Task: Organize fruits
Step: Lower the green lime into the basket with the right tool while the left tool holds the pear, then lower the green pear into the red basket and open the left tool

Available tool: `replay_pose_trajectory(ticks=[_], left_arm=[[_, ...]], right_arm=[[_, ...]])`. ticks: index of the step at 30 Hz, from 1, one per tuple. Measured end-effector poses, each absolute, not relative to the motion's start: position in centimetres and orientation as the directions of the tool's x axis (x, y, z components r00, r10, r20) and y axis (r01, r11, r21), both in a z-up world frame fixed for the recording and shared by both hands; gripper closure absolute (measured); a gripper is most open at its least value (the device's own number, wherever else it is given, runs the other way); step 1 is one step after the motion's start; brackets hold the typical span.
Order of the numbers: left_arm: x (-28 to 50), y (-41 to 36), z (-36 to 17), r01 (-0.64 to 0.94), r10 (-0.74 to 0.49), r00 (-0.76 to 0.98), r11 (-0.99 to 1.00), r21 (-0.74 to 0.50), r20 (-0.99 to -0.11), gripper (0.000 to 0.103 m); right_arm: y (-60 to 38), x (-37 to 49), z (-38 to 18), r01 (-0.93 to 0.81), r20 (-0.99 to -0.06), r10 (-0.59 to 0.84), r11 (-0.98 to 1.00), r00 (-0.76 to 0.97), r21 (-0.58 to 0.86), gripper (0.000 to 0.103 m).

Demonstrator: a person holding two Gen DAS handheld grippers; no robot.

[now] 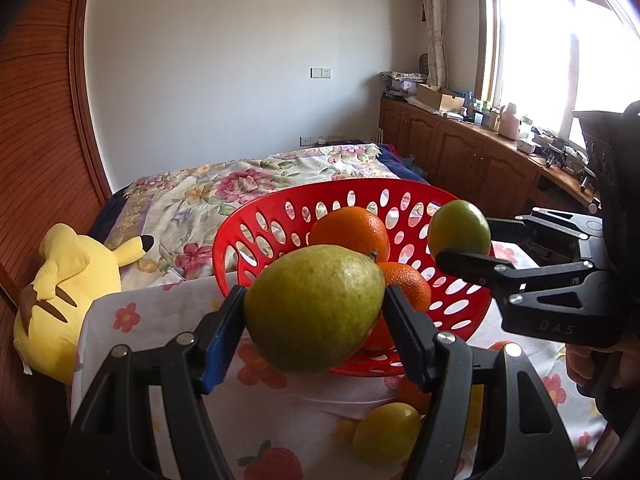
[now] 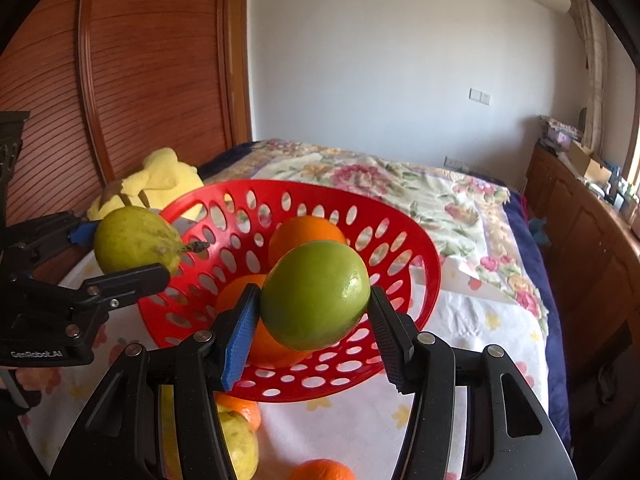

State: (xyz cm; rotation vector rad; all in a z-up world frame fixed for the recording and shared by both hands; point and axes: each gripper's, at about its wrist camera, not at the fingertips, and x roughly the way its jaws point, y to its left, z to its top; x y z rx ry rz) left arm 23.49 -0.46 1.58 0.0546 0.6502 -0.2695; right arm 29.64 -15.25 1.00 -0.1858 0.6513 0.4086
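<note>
A red perforated basket (image 1: 256,240) (image 2: 416,248) stands on the flowered cloth and holds two oranges (image 1: 352,232) (image 2: 304,232). My left gripper (image 1: 316,312) is shut on a green-yellow pear (image 1: 316,308) at the basket's near rim; the pear also shows in the right wrist view (image 2: 132,240). My right gripper (image 2: 316,316) is shut on a green lime (image 2: 316,296) held over the basket's front; the lime also shows in the left wrist view (image 1: 459,234). Loose fruit lies on the cloth below: a lemon (image 1: 386,434) (image 2: 240,444) and oranges (image 2: 320,470).
A yellow plush toy (image 1: 64,288) lies left of the basket by the wooden wardrobe (image 1: 36,140). A bed with a floral quilt (image 1: 224,188) lies beyond. Wooden cabinets (image 1: 480,152) with clutter run under the window at right.
</note>
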Motion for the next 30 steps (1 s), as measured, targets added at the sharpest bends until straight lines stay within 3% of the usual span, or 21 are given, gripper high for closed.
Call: replay_pose_trajectory(ticks=[26, 30], left_arm=[[26.2, -1.4, 0.3, 0.249, -0.197, 0.730, 0.968, -0.015, -0.655, 0.035], [25.8, -1.3, 1.0, 0.256, -0.213, 0.757, 0.967, -0.020, -0.618, 0.035]], right_arm=[[-18.2, 26.3, 0.7, -0.393, -0.559, 0.339, 0.919, 0.757, 0.025, 0.039], [-18.1, 26.0, 0.4, -0.399, -0.560, 0.347, 0.917, 0.753, 0.031, 0.039]])
